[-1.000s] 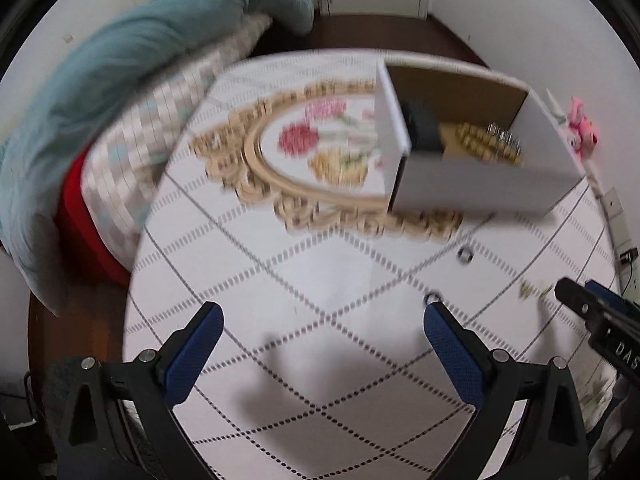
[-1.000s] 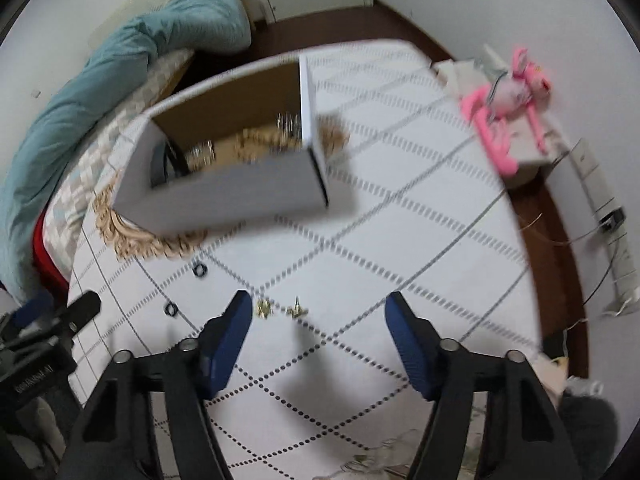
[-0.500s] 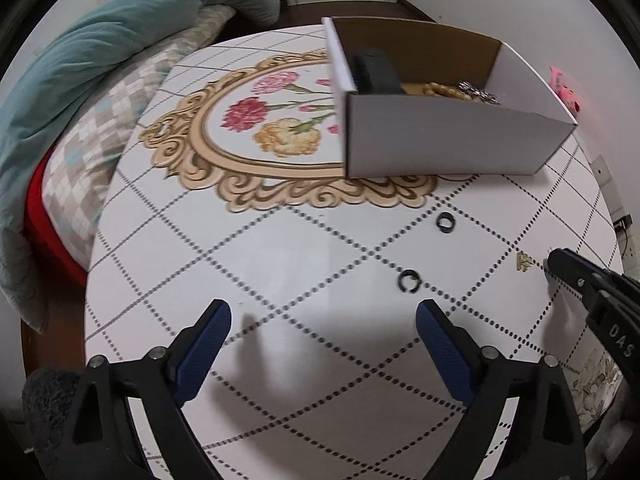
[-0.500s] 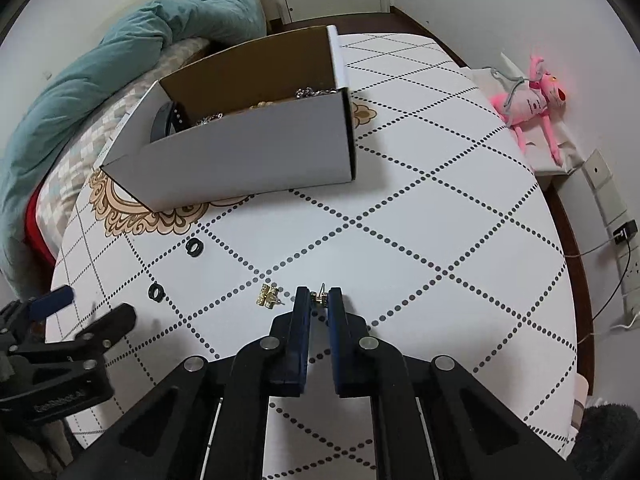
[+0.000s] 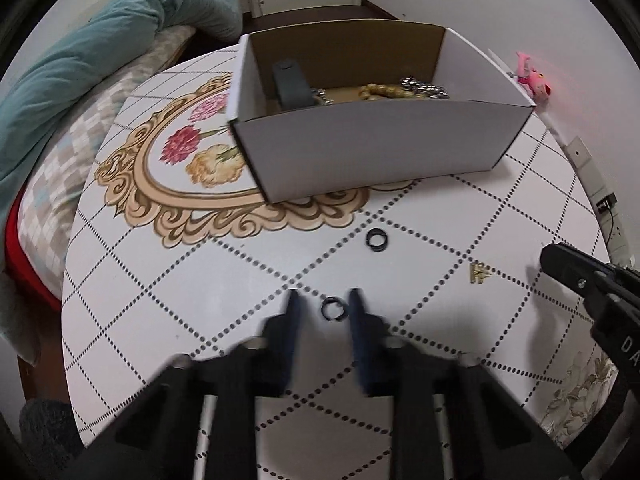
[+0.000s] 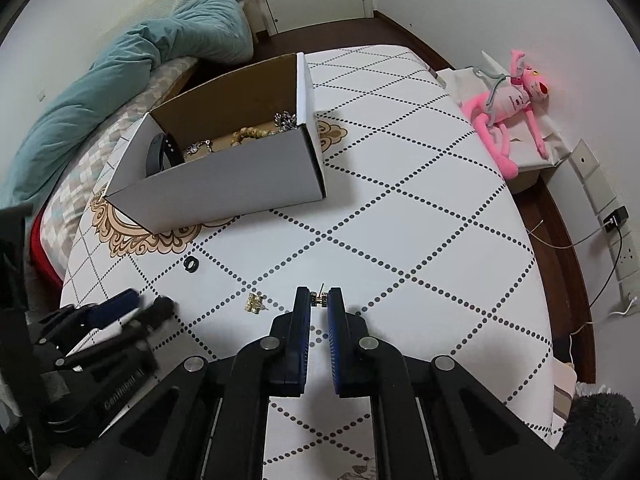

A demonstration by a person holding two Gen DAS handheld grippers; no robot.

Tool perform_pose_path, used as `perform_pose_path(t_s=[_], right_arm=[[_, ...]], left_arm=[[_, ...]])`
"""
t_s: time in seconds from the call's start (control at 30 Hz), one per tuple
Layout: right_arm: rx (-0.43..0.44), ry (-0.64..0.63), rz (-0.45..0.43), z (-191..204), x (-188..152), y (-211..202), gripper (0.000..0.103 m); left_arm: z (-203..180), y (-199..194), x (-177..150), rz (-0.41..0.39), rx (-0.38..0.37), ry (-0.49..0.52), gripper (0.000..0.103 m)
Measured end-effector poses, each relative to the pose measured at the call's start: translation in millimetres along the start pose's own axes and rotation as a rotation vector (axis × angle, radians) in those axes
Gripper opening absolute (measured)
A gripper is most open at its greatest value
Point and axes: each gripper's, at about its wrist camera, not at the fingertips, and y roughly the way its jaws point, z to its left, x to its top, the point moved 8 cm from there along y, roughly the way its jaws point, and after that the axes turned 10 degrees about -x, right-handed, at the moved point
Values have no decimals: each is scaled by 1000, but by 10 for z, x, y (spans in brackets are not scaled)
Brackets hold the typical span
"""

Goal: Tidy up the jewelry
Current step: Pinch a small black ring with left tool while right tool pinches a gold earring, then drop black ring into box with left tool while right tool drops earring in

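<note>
White cardboard box [image 5: 372, 148] sitting far on table [image 6: 420, 216], already holding bead bracelet [image 5: 384, 91], chain pieces, dark band [image 5: 292, 86]. Four small items lying loose near. Right gripper [image 6: 319, 300] clamping gold earring [image 6: 320, 299], jaws nearly together. Left gripper [image 5: 326, 306] straddling near black ring [image 5: 331, 308], jaws narrowed but not touching it, blurred. Far black ring [image 5: 375, 239] and second gold earring [image 5: 480, 273] lying untouched. Judging task roughly halfway: nothing lifted, four pieces left for boxing.

Home bedroom, teal duvet [image 6: 120, 76] on bed, patterned table [image 6: 420, 200], pink plush toy [image 6: 508, 100]
</note>
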Motion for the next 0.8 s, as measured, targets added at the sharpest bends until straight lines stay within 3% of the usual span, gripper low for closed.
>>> perform_pose_path(t_s=[0.23,0.4,0.6,0.73,0.8], right_arm=[[5,12,-11,-17,26,-63,9],[36,29,-40,-3,148,-239,9],[128,35,-107,128,563,-618,9],[188,15,-111,267,986,-650,9],[206,3,-84,348,1184,-526,9]], left_arm=[[-7,-24,-4,-4,-13,3,11],[-87,-257,79,-34,-63,-15,11],[-167,-778,696,-111,-224,-67,11],[-122,-790,1124,-95,-304,-116,11],[-75,-711,1284,-80,-303,-130,11]])
